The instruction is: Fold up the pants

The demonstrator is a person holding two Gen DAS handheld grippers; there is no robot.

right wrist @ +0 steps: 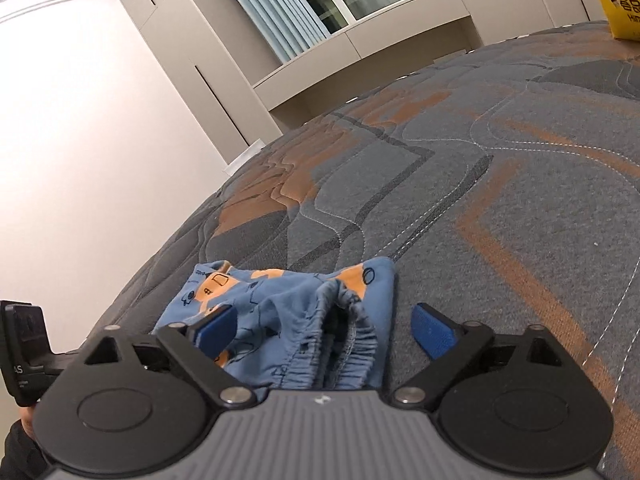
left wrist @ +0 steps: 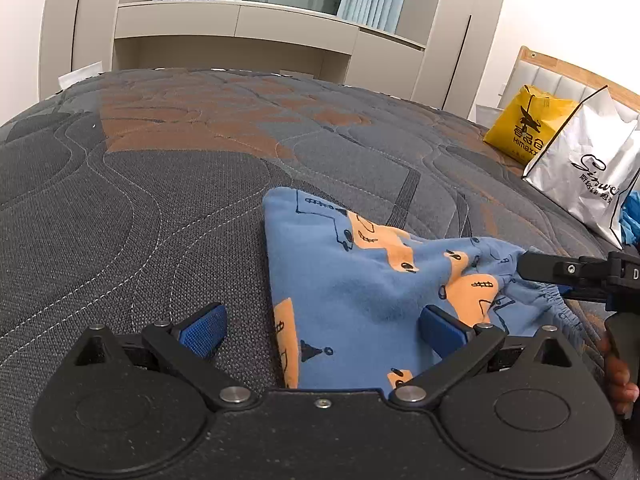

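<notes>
Folded blue pants [left wrist: 360,280] on a quilted bed [left wrist: 160,200] — both grippers, left gripper [left wrist: 320,332] and right gripper [right wrist: 324,330], jaws apart, straddle the cloth, likely just released.

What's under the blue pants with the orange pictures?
The blue pants lie folded on the grey and orange quilted mattress, which shows all around them. Whatever is directly beneath the cloth is covered, so nothing more can be told.
</notes>
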